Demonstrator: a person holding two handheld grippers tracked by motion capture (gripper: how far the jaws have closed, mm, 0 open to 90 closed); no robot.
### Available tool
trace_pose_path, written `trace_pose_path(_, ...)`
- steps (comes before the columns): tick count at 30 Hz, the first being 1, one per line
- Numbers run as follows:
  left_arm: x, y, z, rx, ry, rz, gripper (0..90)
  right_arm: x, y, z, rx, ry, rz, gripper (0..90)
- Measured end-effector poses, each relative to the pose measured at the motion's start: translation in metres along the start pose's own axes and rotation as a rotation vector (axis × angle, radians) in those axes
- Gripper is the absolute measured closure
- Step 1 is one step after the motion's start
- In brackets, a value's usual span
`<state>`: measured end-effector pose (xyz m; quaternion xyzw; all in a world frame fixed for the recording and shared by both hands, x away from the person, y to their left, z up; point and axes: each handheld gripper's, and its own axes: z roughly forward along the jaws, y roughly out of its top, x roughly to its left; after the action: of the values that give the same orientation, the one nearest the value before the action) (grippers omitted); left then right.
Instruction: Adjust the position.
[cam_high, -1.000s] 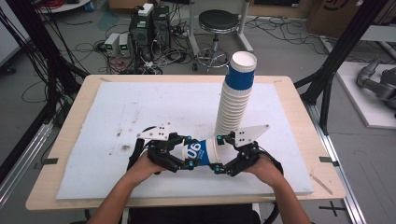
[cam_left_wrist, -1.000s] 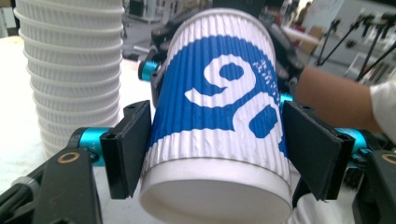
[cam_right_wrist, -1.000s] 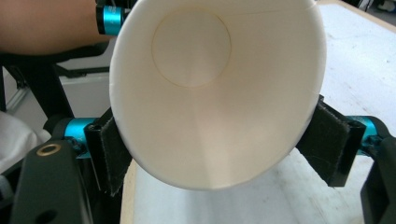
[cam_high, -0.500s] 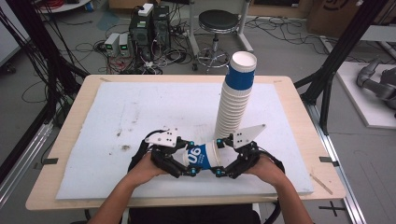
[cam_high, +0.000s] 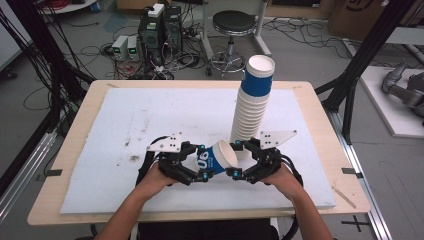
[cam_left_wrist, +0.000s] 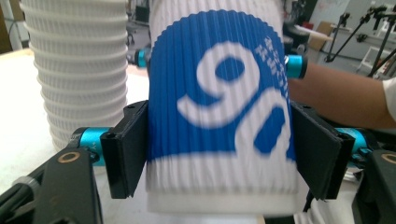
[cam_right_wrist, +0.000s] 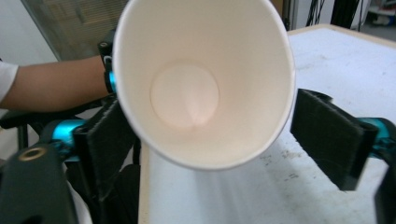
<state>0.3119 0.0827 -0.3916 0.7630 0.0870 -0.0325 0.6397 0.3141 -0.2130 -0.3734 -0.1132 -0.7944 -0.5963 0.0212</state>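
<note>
A blue-and-white ribbed paper cup printed "06" lies on its side just above the table, between both hands. My left gripper is shut on its body, with the black pads pressed on both sides of the cup. My right gripper is open at the cup's mouth. In the right gripper view the white inside of the cup faces the camera and the right-hand pad stands clear of the rim. A tall leaning stack of cups rises just behind the right gripper.
A white foam board covers the wooden table; its left half is bare apart from small dark marks. The stack stands close beside the held cup. A stool, computers and cables are on the floor beyond the table.
The left gripper has carried the cup slightly right and up towards the right gripper. The right gripper's jaws now sit around the cup's rim. The stack has not moved.
</note>
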Motion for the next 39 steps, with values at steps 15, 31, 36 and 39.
trace_pose_path(15, -0.003, -0.002, 0.007, 0.068, 0.012, 0.015, 27.6, 0.002, 0.004, -0.002, 0.065, 0.002, -0.053, 26.2)
trace_pose_path(31, -0.008, 0.001, 0.014, 0.173, 0.047, 0.072, 26.8, 0.009, 0.009, 0.006, 0.158, -0.022, -0.107, 25.6)
trace_pose_path(36, -0.006, 0.0, 0.012, 0.153, 0.072, 0.062, 26.3, 0.006, 0.006, 0.007, 0.078, -0.048, -0.025, 15.2)
trace_pose_path(39, -0.005, 0.0, 0.011, 0.127, 0.092, 0.052, 26.4, 0.005, 0.005, 0.006, 0.038, -0.064, 0.035, 13.9)
